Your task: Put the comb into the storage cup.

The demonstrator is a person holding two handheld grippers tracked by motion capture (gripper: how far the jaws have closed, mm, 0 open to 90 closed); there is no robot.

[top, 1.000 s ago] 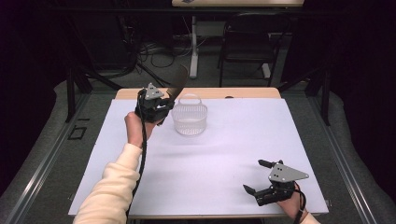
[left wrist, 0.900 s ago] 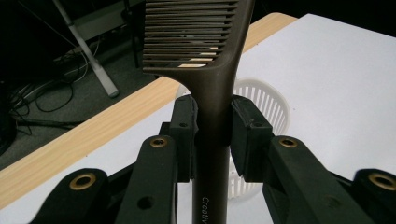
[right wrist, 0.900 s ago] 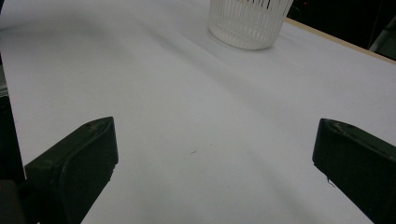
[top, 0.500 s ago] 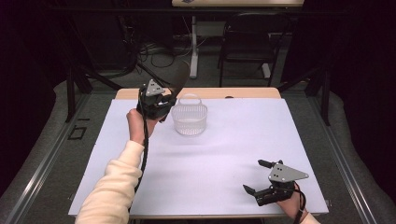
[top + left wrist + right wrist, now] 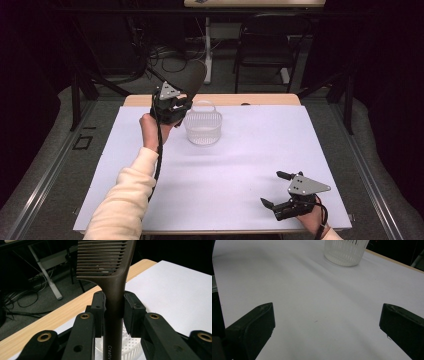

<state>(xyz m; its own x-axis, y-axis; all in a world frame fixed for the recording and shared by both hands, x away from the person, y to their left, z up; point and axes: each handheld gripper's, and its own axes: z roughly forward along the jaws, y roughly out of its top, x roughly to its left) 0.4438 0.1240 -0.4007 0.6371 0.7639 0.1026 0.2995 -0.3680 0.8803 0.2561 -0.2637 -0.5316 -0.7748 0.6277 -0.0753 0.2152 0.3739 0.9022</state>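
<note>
Comb (image 5: 113, 277) is the thing in hand: a dark brown plastic comb with a long straight handle and a row of fine teeth at the upper end. It looks light and stiff, and the smooth handle may slip or turn between the pads if the grip is weak. The teeth are thin and probably the part easiest to bend, so the handle is the better place to take it, and this is where it is taken now.

In the left gripper view the left gripper (image 5: 113, 312) has its jaws closed on the handle just below the teeth, one pad on each side, and the comb stands upright between them. In the high view the left gripper (image 5: 170, 105) is raised above the far left part of the white table (image 5: 250, 165), just beside the white basket (image 5: 203, 126), and the comb (image 5: 192, 80) points up and away from the person. The basket seems the likely place to put it.

The right gripper (image 5: 282, 192) rests near the front right edge of the table, well apart from the basket. Its jaws stand wide open and hold nothing.
</note>
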